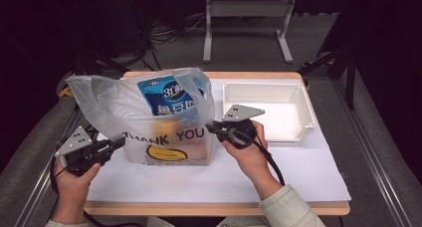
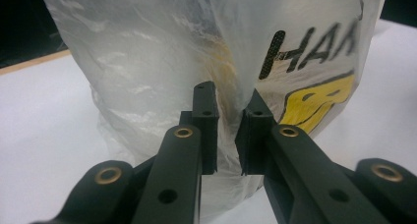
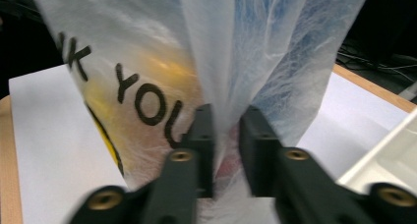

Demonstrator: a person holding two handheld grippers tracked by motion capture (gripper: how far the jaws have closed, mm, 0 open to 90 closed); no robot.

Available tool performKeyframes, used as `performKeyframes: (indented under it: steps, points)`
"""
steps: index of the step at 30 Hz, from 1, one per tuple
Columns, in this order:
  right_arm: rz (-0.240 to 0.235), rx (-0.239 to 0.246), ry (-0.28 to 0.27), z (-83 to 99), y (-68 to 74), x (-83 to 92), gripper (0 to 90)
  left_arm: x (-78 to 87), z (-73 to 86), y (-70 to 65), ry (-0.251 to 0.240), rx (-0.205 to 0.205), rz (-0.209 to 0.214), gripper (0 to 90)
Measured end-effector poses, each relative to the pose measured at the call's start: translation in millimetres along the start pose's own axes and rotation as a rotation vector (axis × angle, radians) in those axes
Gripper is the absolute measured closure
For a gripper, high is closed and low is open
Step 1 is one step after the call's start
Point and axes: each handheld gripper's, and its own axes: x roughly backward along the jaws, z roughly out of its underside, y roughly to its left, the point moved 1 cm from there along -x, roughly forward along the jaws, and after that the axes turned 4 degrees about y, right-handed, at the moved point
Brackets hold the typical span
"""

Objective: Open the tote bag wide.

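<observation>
On the white sheet covering the table (image 1: 298, 172), left of centre, we list one translucent plastic bag (image 1: 149, 122), printed THANK YOU above a yellow smiley, standing upright and bulging; inside it we note a blue-and-white packet (image 1: 166, 98) riding high near the mouth and something yellow-orange lower down that we cannot identify through the film. At the bag's left lower edge we record the left gripper (image 1: 118, 142), its fingers (image 2: 204, 130) drawn close on a gathered fold of the film, which the left gripper view shows bunched between them. At the bag's right edge we record the right gripper (image 1: 211, 128), its fingers (image 3: 204, 145) likewise pinching a pleat of the film, seen pressed in the narrow gap in the right gripper view, though that picture is a little blurred. We judge the two opposing holds to serve one purpose: to pin the soft bag at both sides so that it stays erect and taut, whether for opening, lifting or shifting. Beside the bag, to its right and near the right gripper, we enter one white rectangular tray (image 1: 303, 122), apart from the bag; we take it for the probable destination of the contents, placed within easy reach. The bag rests on the sheet, not raised.
</observation>
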Motion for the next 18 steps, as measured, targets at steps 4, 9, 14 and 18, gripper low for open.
performKeyframes:
  steps: [4, 9, 14, 18]
  points:
    - [-0.011, -0.015, -0.008, 4.8, -3.3, 4.3, 88.0, 3.9, 0.6, 1.7, -0.005, -0.006, -0.005, 85.5]
    - [-0.025, -0.044, -0.021, 14.5, -8.8, 8.2, 89.6, -1.8, 4.7, 2.6, 0.035, -0.010, 0.008, 90.0]
    - [-0.048, -0.048, -0.005, 24.3, -9.4, 6.7, 89.7, -4.8, 11.7, 2.4, 0.068, -0.008, 0.031, 90.0]
    - [-0.072, -0.050, 0.003, 30.6, -6.7, 6.6, 89.8, -3.7, 18.1, 1.5, 0.086, -0.013, 0.049, 90.0]
